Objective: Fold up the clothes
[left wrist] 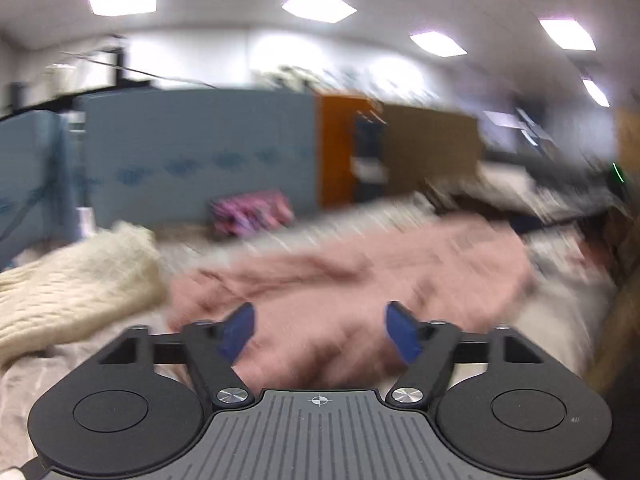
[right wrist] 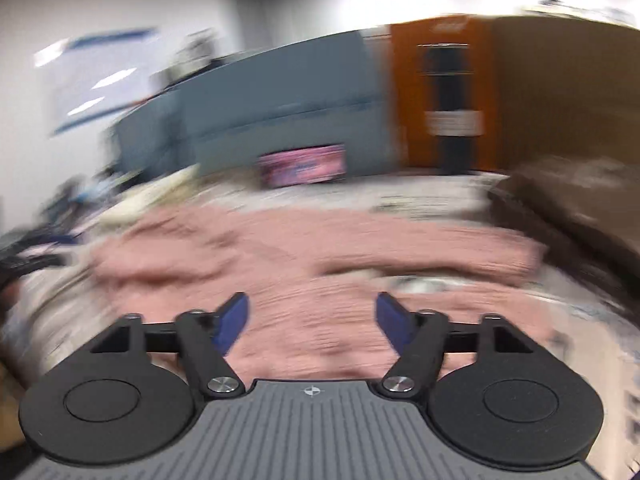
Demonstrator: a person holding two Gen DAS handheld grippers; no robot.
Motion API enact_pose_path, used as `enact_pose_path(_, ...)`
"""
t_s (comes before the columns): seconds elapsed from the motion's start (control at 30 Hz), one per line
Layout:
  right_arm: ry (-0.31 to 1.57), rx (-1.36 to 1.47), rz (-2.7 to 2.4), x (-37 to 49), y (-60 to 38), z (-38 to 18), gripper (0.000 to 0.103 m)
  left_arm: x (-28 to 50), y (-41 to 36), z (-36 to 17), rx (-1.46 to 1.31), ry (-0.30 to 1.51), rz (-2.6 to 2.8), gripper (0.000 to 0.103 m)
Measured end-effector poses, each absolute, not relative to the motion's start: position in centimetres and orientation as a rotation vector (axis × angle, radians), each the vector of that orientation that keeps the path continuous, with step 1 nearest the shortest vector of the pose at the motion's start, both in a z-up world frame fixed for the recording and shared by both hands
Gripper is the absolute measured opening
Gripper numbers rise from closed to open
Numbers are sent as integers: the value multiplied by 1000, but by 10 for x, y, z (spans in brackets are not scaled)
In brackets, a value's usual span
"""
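Both views are very blurry, so folds are hard to see. A cream knit sweater (left wrist: 76, 280) lies left of the pink garment (left wrist: 352, 280), and a pink box (left wrist: 252, 212) sits behind. The pink garment stretches sideways across the bench (right wrist: 420, 196). The left gripper (left wrist: 320, 332) and right gripper (right wrist: 313, 322) hang above it, jaws wide apart, holding nothing

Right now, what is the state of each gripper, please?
Left gripper: open, holding nothing, above the pink garment.
Right gripper: open, holding nothing.
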State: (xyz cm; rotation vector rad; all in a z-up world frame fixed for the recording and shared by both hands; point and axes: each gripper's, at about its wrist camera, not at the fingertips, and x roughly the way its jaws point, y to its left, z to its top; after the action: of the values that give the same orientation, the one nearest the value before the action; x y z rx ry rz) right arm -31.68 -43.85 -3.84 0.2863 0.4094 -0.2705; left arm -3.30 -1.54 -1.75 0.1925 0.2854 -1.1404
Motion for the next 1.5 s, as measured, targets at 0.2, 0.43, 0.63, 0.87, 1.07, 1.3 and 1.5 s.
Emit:
enact_pose_path(0.2, 444, 440, -688, -316, -476, -56, 79, -29, -65, -32, 401, 367, -1005, 78)
enact_pose_path(0.43, 508, 391, -688, -298, -475, -64, 30, -30, -50, -56, 457, 484, -971, 79)
enact_pose_path(0.63, 419, 385, -620, -312, -458, -31, 11, -31, -47, -57, 451, 482, -978, 80)
enact_pose_path(0.87, 500, 236, -753, -313, -448, -25, 12, -25, -48, -61, 432, 477, -984, 83)
enact_pose_path(1.07, 568, 94, -842, -282, -447, -40, 55, -29, -36, -57, 400, 455, -964, 83)
enact_pose_path(1.3, 425, 162, -561, -237, -421, -14, 72, -33, -43, -31, 258, 317, -969, 85)
enact_pose_path(1.5, 556, 296, -77, -152, -370, -34, 70, -46, -62, -57, 508, 377, -944, 86)
